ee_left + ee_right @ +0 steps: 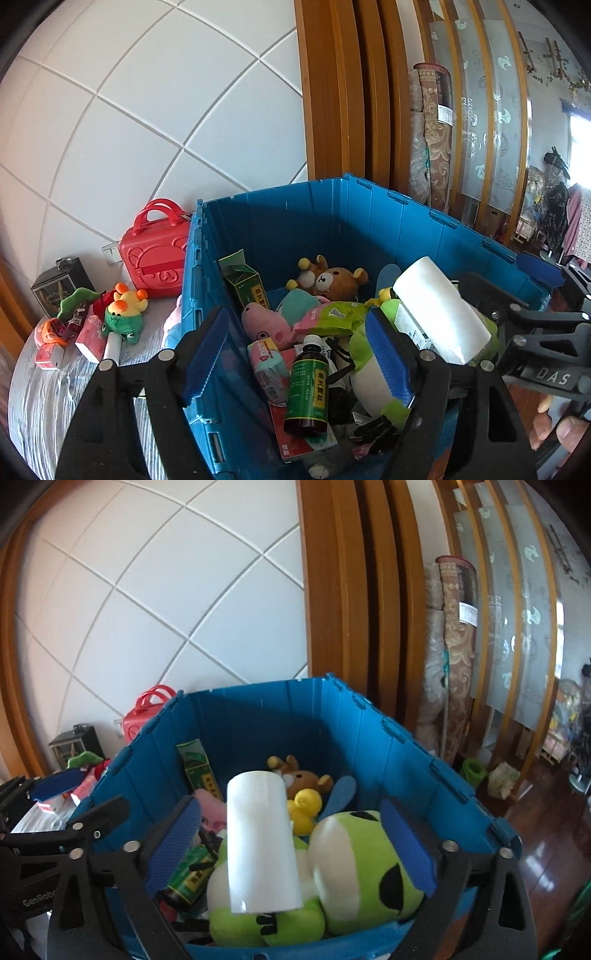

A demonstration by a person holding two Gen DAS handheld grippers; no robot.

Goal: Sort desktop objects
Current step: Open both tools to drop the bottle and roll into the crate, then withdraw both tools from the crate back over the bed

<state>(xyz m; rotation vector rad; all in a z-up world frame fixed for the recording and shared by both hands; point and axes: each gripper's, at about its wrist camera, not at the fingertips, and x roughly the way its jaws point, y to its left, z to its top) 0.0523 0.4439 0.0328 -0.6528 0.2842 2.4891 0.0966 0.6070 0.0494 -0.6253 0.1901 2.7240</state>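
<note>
We hold both grippers over the blue crate (369, 738). The right gripper (291, 845) stands wide apart around the white roll (262, 845), pads clear of it; the roll rests on the green plush (362, 867). The left gripper (299, 358) is open and empty. Risk: the roll may slide off the rounded plush and bury the syrup bottle (308, 387).

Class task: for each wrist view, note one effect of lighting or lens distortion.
Left wrist view: straight tile seams on the wall bow into curves; sun lights the white roll. Right wrist view: window glare shines on the wooden floor; black vignette in the corners.
</note>
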